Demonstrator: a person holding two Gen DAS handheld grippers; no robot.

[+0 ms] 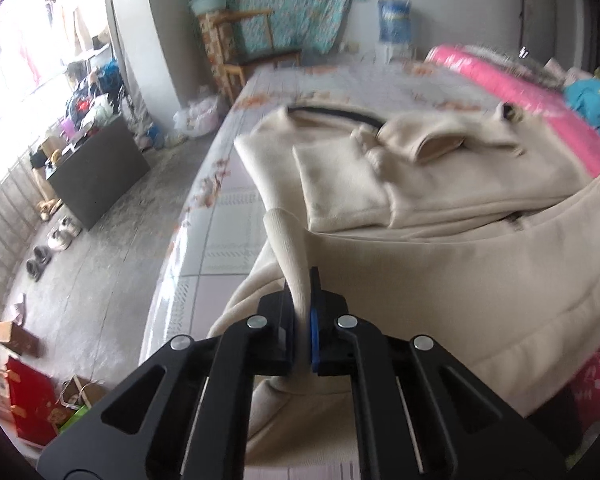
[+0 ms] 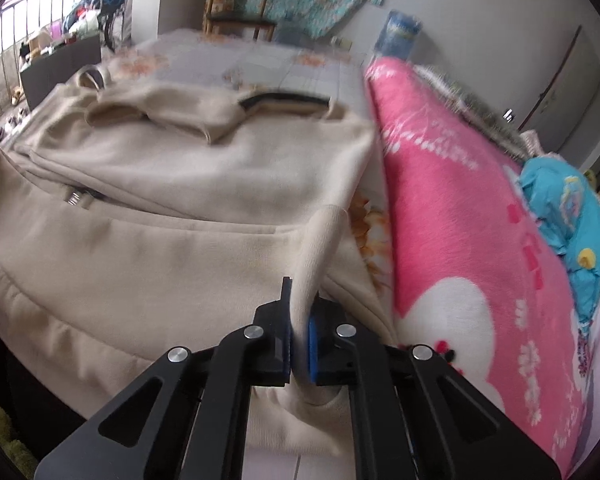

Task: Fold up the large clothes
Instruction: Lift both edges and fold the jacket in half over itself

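Note:
A large cream hooded jacket (image 1: 440,248) lies spread on the bed, its hood and dark collar band toward the far end. My left gripper (image 1: 302,280) is shut on a pinched fold of the jacket's near left edge, which stands up between the pads. In the right wrist view the same jacket (image 2: 160,208) fills the left and middle. My right gripper (image 2: 300,294) is shut on a raised fold of the jacket's near right edge. The near hem is lifted off the bed at both corners.
The bed (image 1: 228,208) has a pale patterned cover. A pink blanket (image 2: 452,220) lies along the jacket's right side, with a blue garment (image 2: 568,208) on it. Left of the bed are a bare floor, a dark cabinet (image 1: 96,176), shoes and boxes. A wooden chair (image 1: 256,56) stands beyond.

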